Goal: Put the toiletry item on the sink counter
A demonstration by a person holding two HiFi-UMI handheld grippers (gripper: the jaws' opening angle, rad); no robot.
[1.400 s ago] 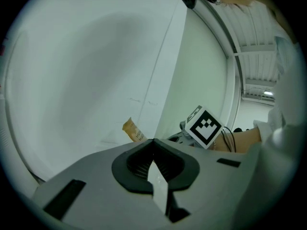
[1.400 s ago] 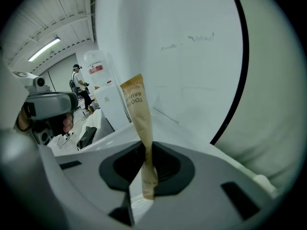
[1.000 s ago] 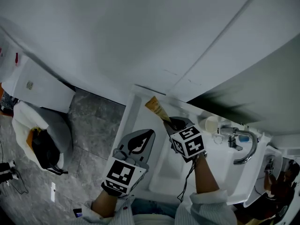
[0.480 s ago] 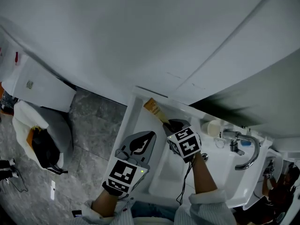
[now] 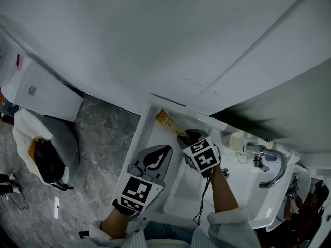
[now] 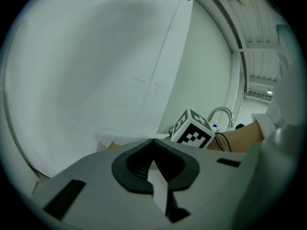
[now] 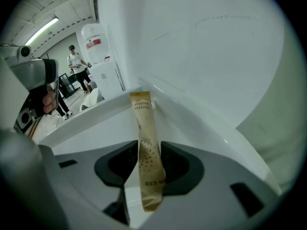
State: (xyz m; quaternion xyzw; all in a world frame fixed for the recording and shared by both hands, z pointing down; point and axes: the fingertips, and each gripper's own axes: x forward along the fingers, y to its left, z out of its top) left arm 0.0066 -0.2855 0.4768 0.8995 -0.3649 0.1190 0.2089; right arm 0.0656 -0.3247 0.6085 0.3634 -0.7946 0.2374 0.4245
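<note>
The toothbrush packet (image 5: 166,120) lay at the back left corner of the sink counter (image 5: 146,134). Its far end was up against the raised back rim where the counter met the white wall (image 5: 155,45). Its near end lay between the jaws of the right gripper (image 5: 186,137). Those jaws were opening, and the pads stood just beside the packet's two long edges rather than pressing on it. The counter's left edge ran close beside the packet, with gray tiled floor (image 5: 103,133) beyond it. To the right, bare counter stretched along the wall as far as a pale cup (image 5: 234,140) and the chrome faucet (image 5: 269,164), both well apart from the packet. The left gripper (image 5: 164,150) hung over the counter's front left part, beside the right gripper but not touching it. Its jaws were together with nothing between them. The basin (image 5: 186,190) lay open below the right forearm.
</note>
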